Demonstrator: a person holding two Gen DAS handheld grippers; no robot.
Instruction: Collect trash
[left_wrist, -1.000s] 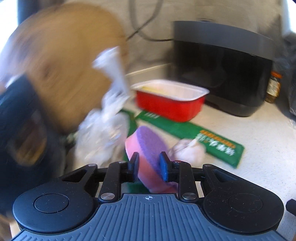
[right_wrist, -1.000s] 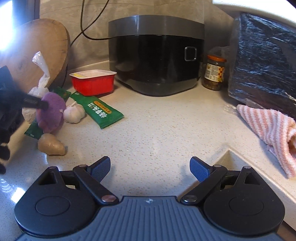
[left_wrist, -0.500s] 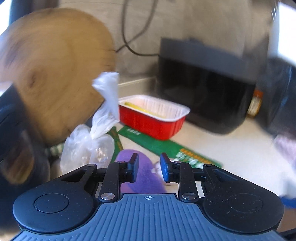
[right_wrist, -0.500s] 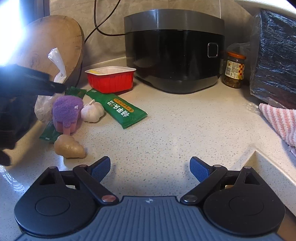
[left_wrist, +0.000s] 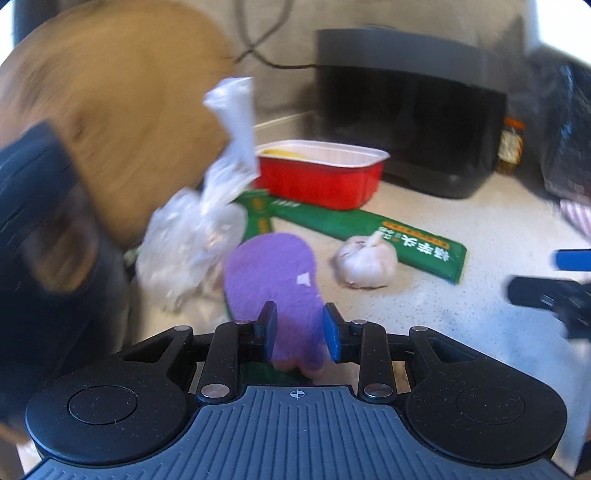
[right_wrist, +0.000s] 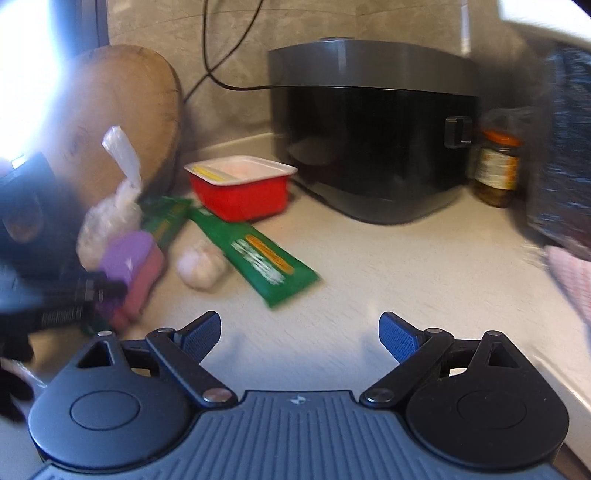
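A purple-and-pink sponge (left_wrist: 273, 280) lies on the pale counter, its near end between the pads of my left gripper (left_wrist: 299, 332). Those jaws are opening and the pads do not press on it. From the right wrist view the sponge (right_wrist: 127, 258) rests flat with the left gripper (right_wrist: 99, 288) over it. A long green wrapper (right_wrist: 258, 258) lies ahead of my right gripper (right_wrist: 299, 332), which hangs wide open with nothing in it. A knotted clear plastic bag (left_wrist: 192, 240), a red tray (left_wrist: 321, 177) and a second green wrapper (right_wrist: 166, 218) sit behind the sponge.
A garlic bulb (left_wrist: 365, 262) lies beside the long wrapper. A black rice cooker (right_wrist: 373, 129) and a round wooden board (right_wrist: 122, 110) stand against the wall. A jar (right_wrist: 496, 170), a dark bag (right_wrist: 565, 147) and a pink striped cloth (right_wrist: 569, 273) crowd the right.
The sponge was held up in my left gripper; it now lies on the counter and those jaws stand wider. My right gripper has come closer to the green wrapper.
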